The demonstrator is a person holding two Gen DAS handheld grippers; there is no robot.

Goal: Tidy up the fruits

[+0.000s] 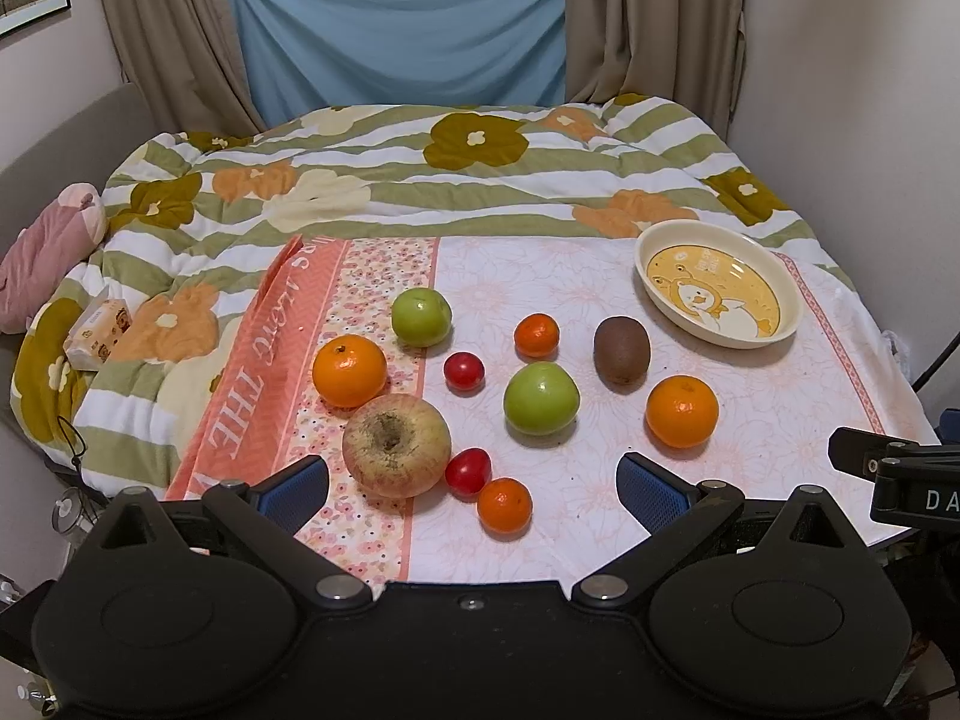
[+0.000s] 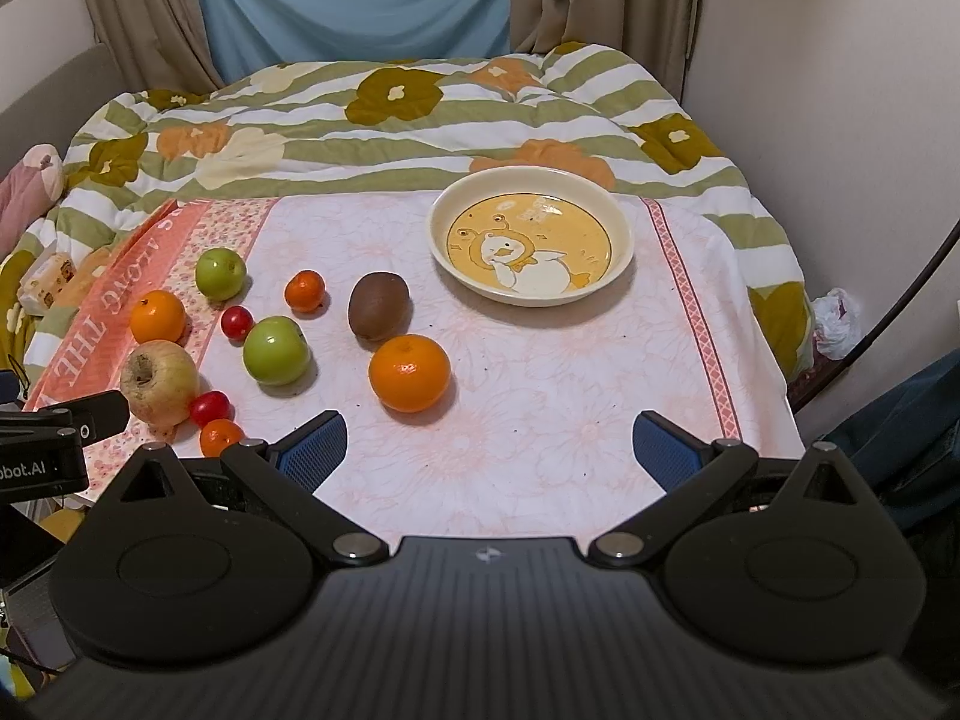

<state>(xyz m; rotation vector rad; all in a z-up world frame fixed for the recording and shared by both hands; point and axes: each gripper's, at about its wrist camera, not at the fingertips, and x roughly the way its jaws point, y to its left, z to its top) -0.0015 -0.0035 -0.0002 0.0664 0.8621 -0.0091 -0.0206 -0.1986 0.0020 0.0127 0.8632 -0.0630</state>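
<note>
Your left hand-held gripper (image 1: 471, 489) hovers with its jaws spread wide and nothing between them, low over the near edge of the desk (image 1: 750, 396). Just beyond its fingers lie the large apple (image 1: 396, 444), a cherry tomato (image 1: 468, 471) and a small orange (image 1: 504, 505). Your right hand-held gripper (image 2: 489, 450) is also spread wide and holds nothing, with a big orange (image 2: 409, 373) just ahead to its left. Farther out sit the kiwi (image 2: 379, 306), 2 green apples (image 2: 276, 350) (image 2: 221, 273) and, at the far right, the duck plate (image 2: 624, 240), which holds no fruit.
</note>
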